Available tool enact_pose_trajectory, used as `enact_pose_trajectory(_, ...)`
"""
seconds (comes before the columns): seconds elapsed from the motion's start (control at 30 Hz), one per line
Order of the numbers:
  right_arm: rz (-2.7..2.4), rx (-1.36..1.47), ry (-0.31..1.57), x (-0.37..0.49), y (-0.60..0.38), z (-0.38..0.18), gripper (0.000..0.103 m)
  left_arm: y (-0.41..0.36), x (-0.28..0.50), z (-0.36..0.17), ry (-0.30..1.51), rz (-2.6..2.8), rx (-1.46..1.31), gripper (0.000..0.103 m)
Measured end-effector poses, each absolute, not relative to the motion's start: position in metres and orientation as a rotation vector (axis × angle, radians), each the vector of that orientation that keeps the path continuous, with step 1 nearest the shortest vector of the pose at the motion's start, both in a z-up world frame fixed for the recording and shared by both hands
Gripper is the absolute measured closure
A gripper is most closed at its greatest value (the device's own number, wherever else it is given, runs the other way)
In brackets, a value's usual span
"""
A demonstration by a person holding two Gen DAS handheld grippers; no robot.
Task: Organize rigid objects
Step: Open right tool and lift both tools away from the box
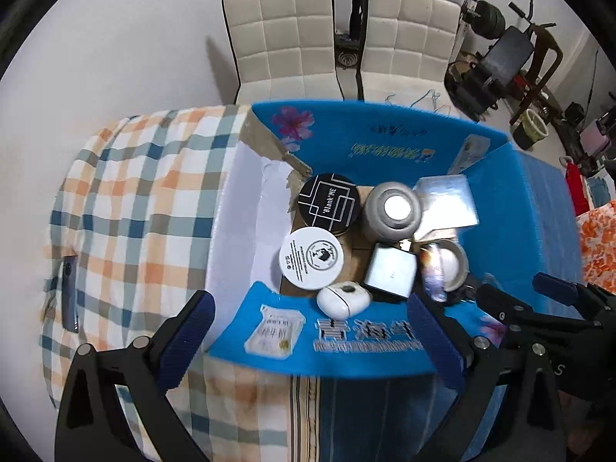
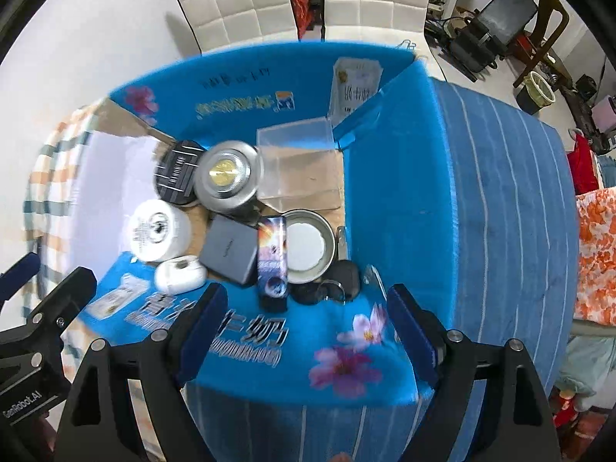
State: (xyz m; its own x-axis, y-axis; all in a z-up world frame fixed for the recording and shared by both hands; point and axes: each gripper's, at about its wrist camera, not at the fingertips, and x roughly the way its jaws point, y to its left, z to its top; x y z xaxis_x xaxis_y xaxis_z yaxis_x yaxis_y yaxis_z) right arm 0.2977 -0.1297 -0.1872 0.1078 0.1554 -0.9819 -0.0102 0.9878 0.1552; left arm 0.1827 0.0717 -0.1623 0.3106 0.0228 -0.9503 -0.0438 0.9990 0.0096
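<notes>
An open cardboard box with blue flaps [image 1: 385, 146] [image 2: 246, 88] holds several rigid items. Among them are a black round tin [image 1: 329, 204] [image 2: 179, 177], a white jar [image 1: 311, 258] [image 2: 158, 231], a silver canister [image 1: 392, 210] [image 2: 227, 177] and a clear plastic box [image 2: 300, 165]. There are also a grey case [image 1: 390, 269] [image 2: 231, 248], a white earbud case [image 1: 342, 300] [image 2: 179, 275], a colourful slim box [image 2: 272, 261] and a black key fob [image 2: 342, 277]. My left gripper [image 1: 313, 338] hovers open above the near flap. My right gripper [image 2: 308, 331] is open too, with nothing between its fingers.
The box sits on a plaid cloth [image 1: 134, 211] and a blue striped cloth [image 2: 500, 192]. A phone [image 1: 69, 292] lies on the plaid cloth at the left. Two white padded chairs [image 1: 285, 38] stand behind. Exercise gear and a bin [image 1: 535, 127] fill the far right.
</notes>
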Motion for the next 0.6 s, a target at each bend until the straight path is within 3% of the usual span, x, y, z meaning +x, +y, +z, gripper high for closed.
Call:
enact_pose_trajectory(0.37,0.129,0.165,1.248,0.229,-0.161,-0.026,0.011,0.054,0.123,-0.029,1.079,0.007,-0.012,0.001)
enact_pose_trajectory(0.6,0.144,0.174,1.132,0.190,-0.184,0.066,0.011,0.054,0.093,0.028,1.000,0.009,-0.051,0.001)
